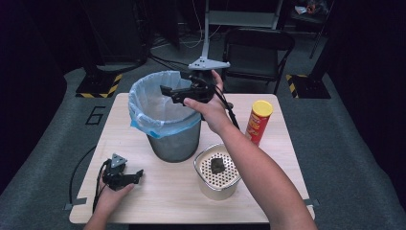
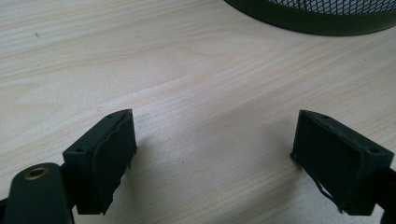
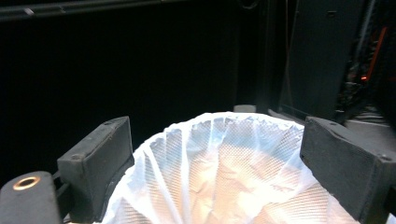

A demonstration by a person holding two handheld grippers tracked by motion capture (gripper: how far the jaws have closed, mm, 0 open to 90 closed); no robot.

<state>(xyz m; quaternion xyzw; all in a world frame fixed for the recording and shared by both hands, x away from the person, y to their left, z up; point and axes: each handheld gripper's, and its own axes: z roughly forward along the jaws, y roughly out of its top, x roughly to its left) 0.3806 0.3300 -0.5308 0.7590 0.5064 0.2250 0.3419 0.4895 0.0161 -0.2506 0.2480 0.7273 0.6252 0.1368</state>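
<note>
A mesh waste bin (image 1: 173, 141) with a white liner (image 1: 153, 103) stands at the middle of the wooden table (image 1: 158, 191). My right gripper (image 1: 167, 94) hangs over the bin's mouth, pointing left, jaws open and nothing between them. In the right gripper view the same gripper (image 3: 215, 154) looks down at the liner (image 3: 224, 168) just below. My left gripper (image 1: 139, 175) rests low on the table at the front left, open and holding nothing. In the left gripper view its jaws (image 2: 212, 144) stand wide apart above bare wood, with the bin's base (image 2: 317, 16) ahead.
A white perforated pot (image 1: 216, 184) with a dark lump (image 1: 218, 165) on its lid stands at the front right. A red and yellow chip can (image 1: 258, 122) stands upright behind it. Beyond the table are a folding chair (image 1: 258, 48) and a stand (image 1: 207, 28).
</note>
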